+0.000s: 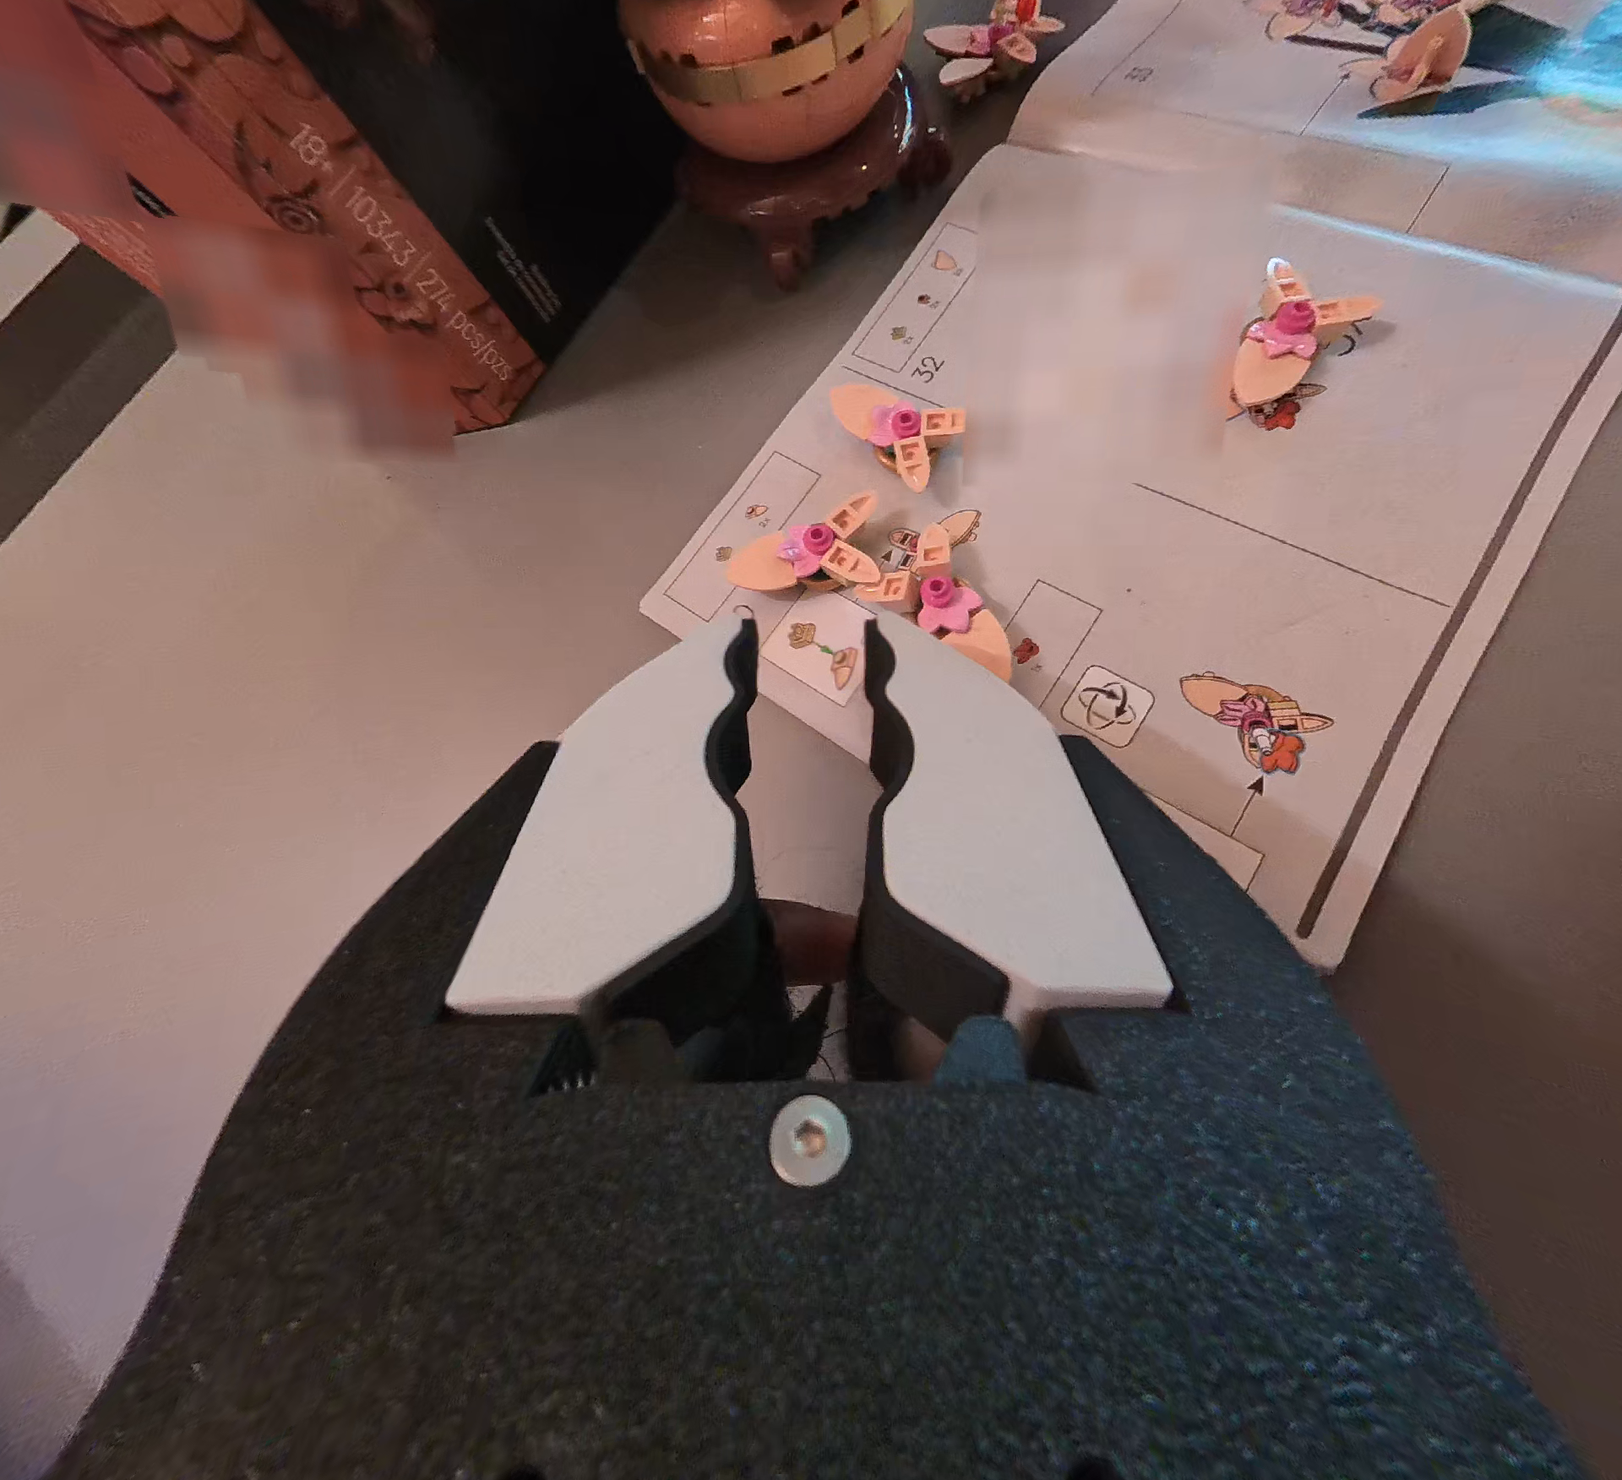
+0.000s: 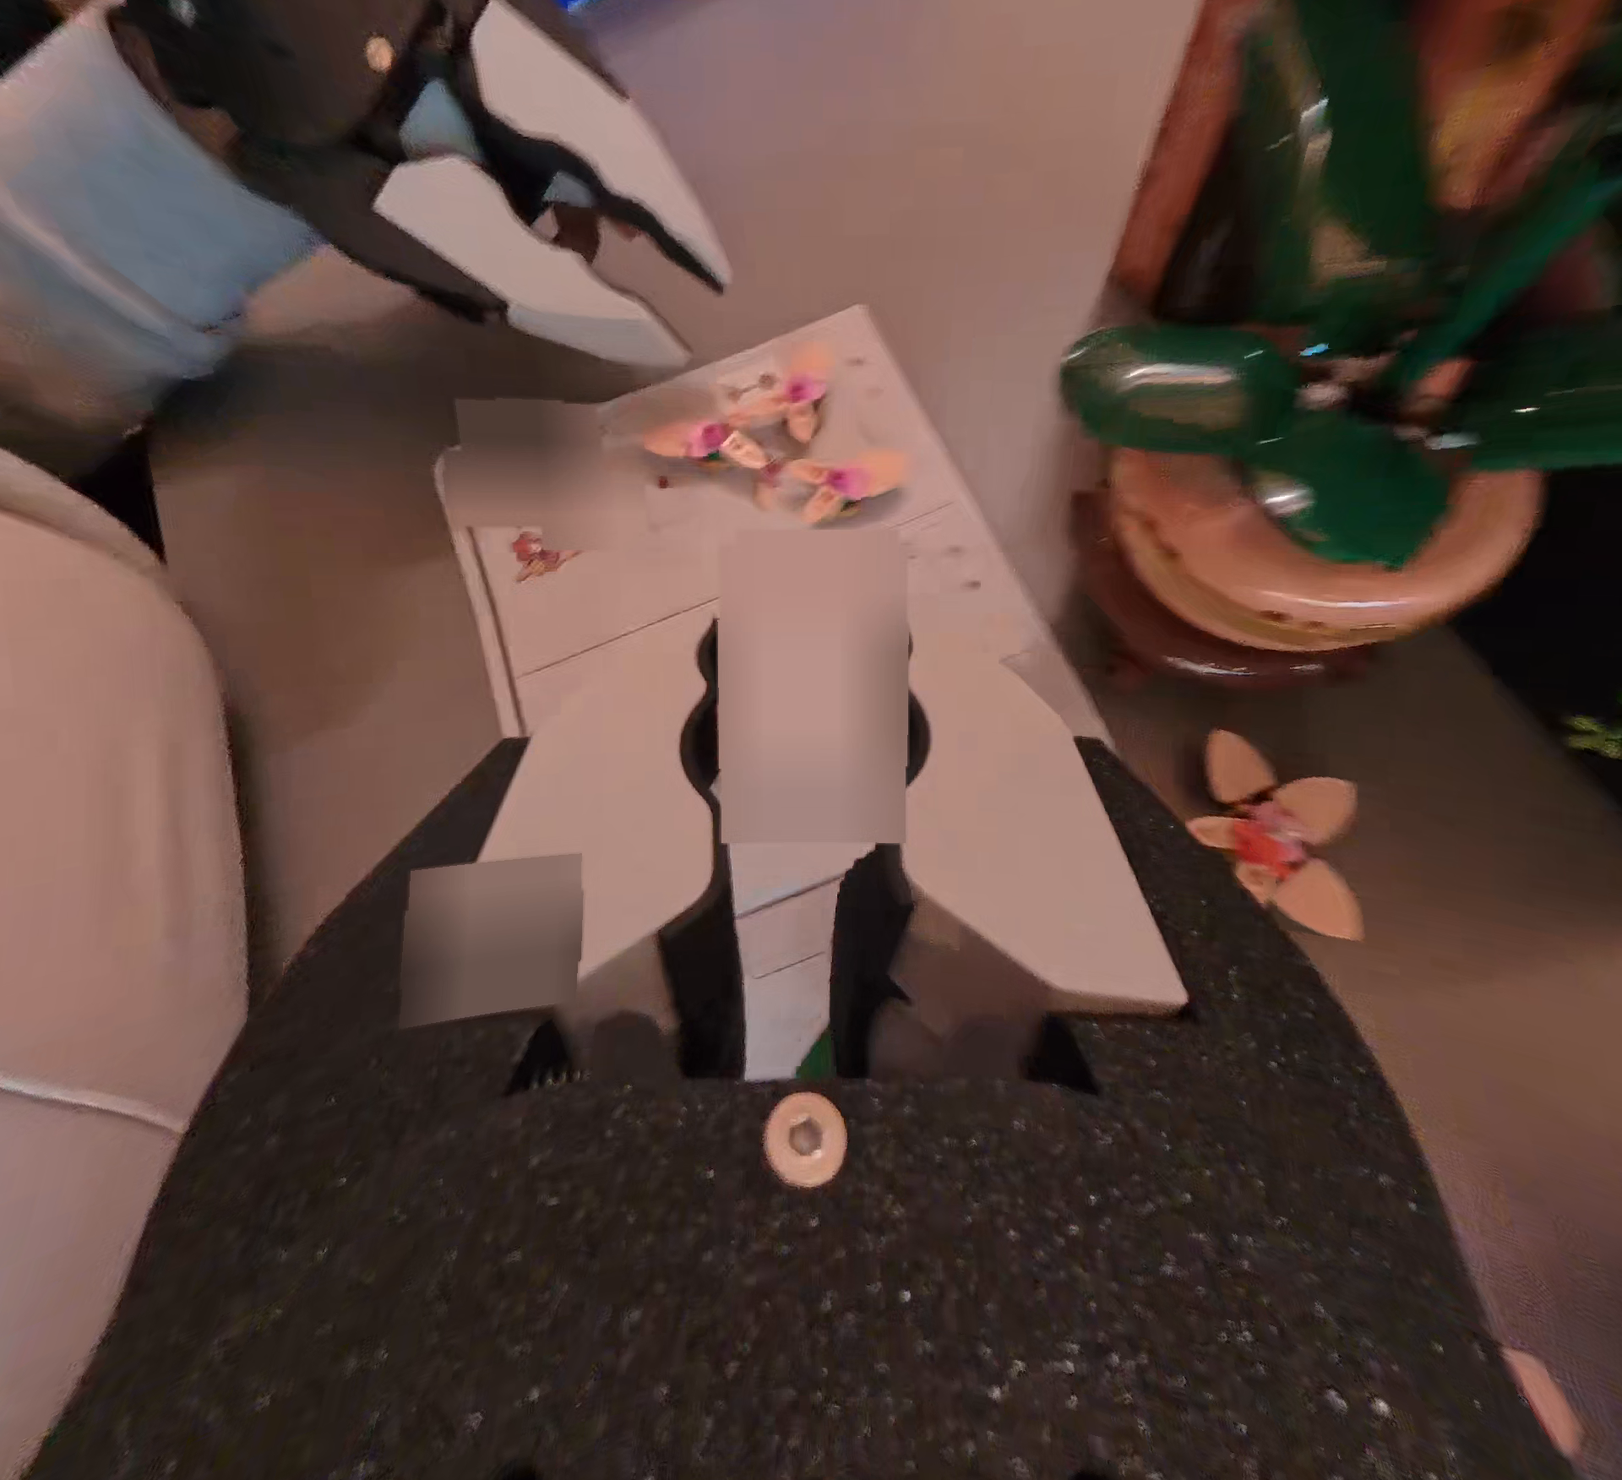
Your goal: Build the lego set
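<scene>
We locate the task's things first: three partly built flowers [image 1: 878, 560], tan petals around pink centres, lie clustered on the near corner of the open instruction booklet [image 1: 1229, 560]. A fourth partial flower [image 1: 1290, 350] lies alone farther along the same page, well apart from the cluster. A finished flower with a red centre [image 1: 992, 38] rests on the table beside the pot. The built pot with green leaves [image 1: 772, 34] stands on its brown stand behind the booklet, next to the set's box [image 1: 351, 209].

We judge the step in hand to be flower assembly: several blooms lack petals and none is mounted on the plant.

The left gripper [image 1: 809, 630] hovers just short of the cluster, its fingers spread a little with nothing between them. The right gripper [image 2: 812, 648] hangs above the booklet; a mosaic patch covers its tips, yet a clear gap shows between the finger bases, so we read it as spread and empty. That view is blurred.

The next move, in our judgement, calls for lowering the left gripper onto one flower of the cluster and pinching it by a petal edge. The three lie close together, so a narrow approach is needed to avoid scattering the neighbours.

The table [image 1: 307, 648] is a plain pale grey surface. A pale cushioned seat [image 2: 88, 823] borders it in the right wrist view.
</scene>
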